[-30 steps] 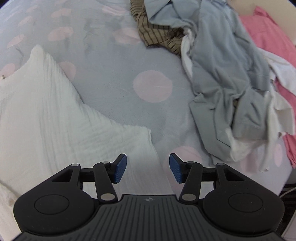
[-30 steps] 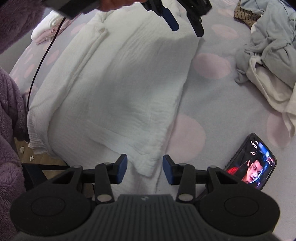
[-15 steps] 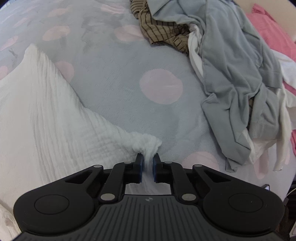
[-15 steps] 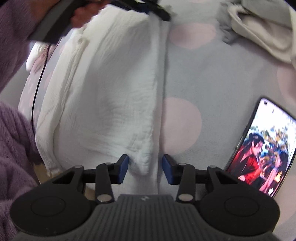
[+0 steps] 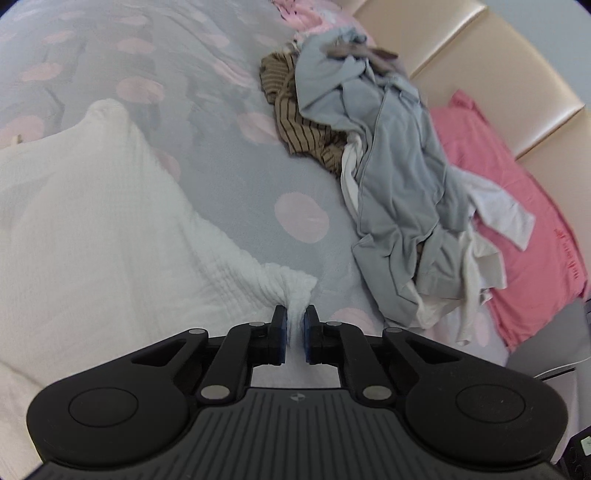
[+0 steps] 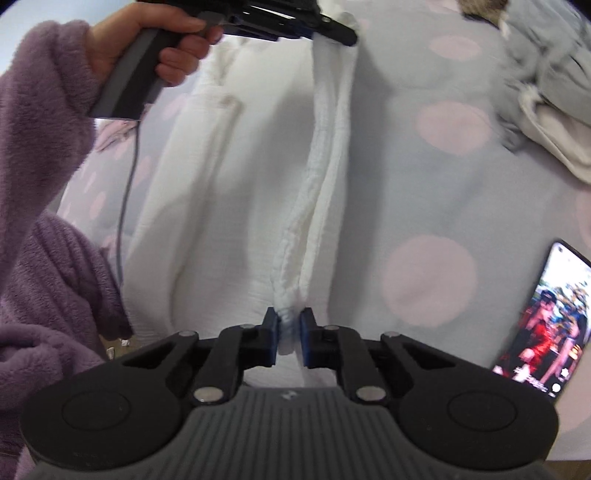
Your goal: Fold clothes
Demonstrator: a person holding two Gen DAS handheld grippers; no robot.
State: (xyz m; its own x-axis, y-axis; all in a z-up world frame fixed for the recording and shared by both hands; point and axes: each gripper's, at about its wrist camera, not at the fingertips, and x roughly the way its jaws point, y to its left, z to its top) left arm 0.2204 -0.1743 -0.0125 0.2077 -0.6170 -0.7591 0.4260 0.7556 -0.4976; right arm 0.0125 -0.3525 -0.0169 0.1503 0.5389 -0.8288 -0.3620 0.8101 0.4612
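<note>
A white crinkled garment [image 5: 92, 240] lies spread on the dotted bedsheet [image 5: 236, 155]. My left gripper [image 5: 294, 314] is shut on its bunched far corner, lifted a little off the bed. In the right wrist view the same garment [image 6: 221, 184] runs away from me, and its right edge is drawn up into a ridge between both grippers. My right gripper [image 6: 287, 317] has its jaws closing on the near corner, and the pads press the cloth. The left gripper [image 6: 347, 35] shows at the top, held by a hand [image 6: 147, 40] in a purple fleece sleeve [image 6: 40, 155].
A heap of clothes lies to the right: a grey top [image 5: 399, 177], a brown striped piece [image 5: 295, 122], white cloth [image 5: 495, 206] and a pink garment [image 5: 517, 206] against a beige headboard [image 5: 480, 55]. A lit phone [image 6: 546, 325] lies right of the garment. A cable [image 6: 129, 177] hangs at left.
Both grippers went from open to closed on corners of the white garment. The left one has lifted its corner, and the garment's edge now stands as a raised ridge.
</note>
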